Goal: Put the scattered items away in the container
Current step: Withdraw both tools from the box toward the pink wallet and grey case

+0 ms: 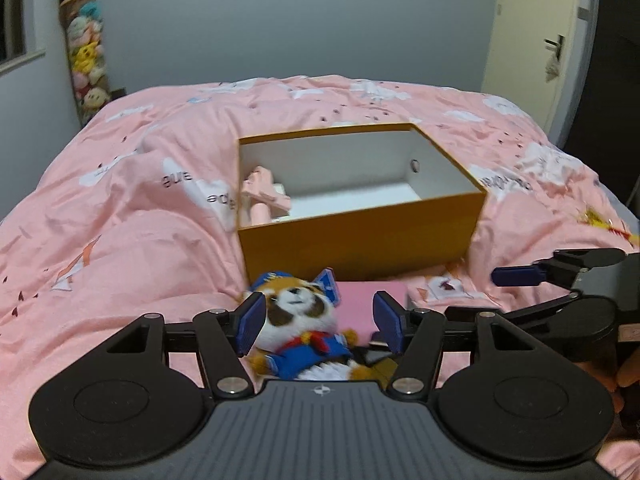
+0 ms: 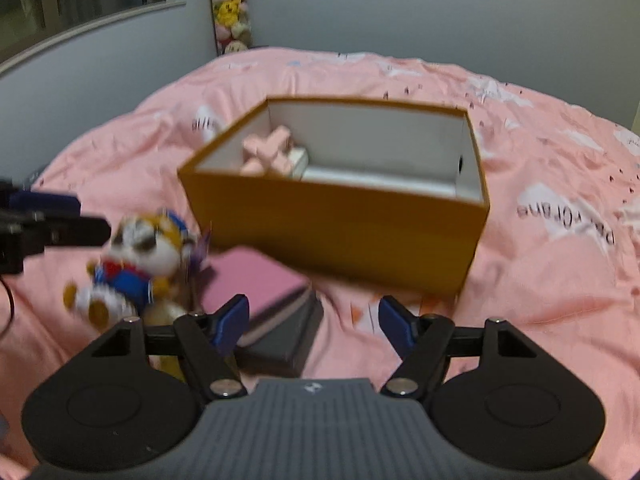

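Box [image 1: 360, 236] of orange card, open-topped and white inside, on a bed covered by a pink printed duvet [image 1: 120, 208]; all positions below are given relative to this box. Inside it, against the left wall, lie a pink cross-shaped item [image 1: 262, 192] and a small white object, blurred in both views. Just in front of the near wall a pink notebook [image 2: 256, 280] lies flat on a dark grey slab [image 2: 288, 340], which rests on the duvet. In front of the near left corner sits a plush raccoon [image 1: 300, 320] in blue cap, blue jacket and red scarf, touching the notebook's left edge.

Left tongs [image 1: 320, 322]: spread wide around the plush raccoon, the left pad at or against its head, the right pad clear of it; contact cannot be confirmed. Right tongs [image 2: 314, 320]: spread wide, holding nothing, poised over the dark grey slab and the duvet before the box's near wall, just right of the left tongs.

Beyond the box, at the far left corner of the room, a hanging column of plush toys [image 1: 86, 52] lines the grey wall.
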